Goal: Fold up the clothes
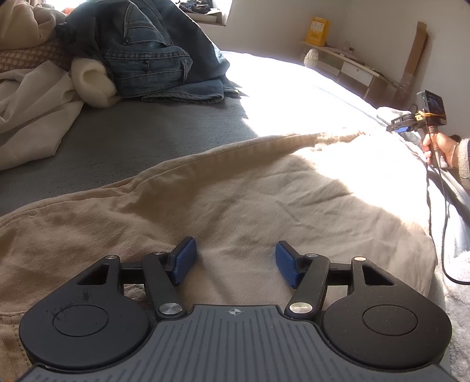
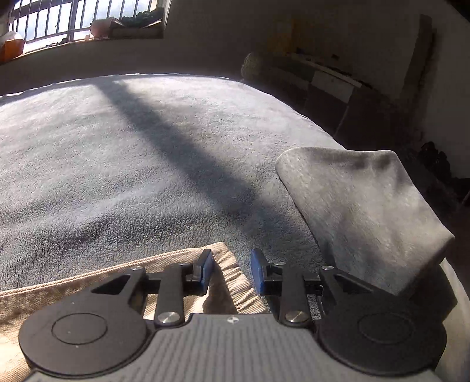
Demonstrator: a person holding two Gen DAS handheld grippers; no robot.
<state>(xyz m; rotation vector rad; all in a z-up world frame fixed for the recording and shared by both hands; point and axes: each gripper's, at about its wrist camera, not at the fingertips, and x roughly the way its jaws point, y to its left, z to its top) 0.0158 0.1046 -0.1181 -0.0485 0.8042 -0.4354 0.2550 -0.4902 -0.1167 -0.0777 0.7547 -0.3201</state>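
A beige garment [image 1: 241,188] lies spread across the near part of the grey bed [image 1: 123,141], and the left tongs [image 1: 236,262] hang just above its middle with their two blue pads apart, gripping nothing. The right tongs [image 2: 230,271] sit over the garment's ribbed hem [image 2: 232,264] at its right end, pads parted on either side of the fabric, not pinching it. Far left sits one heap of jeans [image 1: 147,55]; one grey folded cloth [image 2: 364,211] lies to the right.

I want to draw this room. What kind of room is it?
Probably a bedroom: a big bed with a grey blanket, a pile of jeans and other clothes on it, and a barred window behind.
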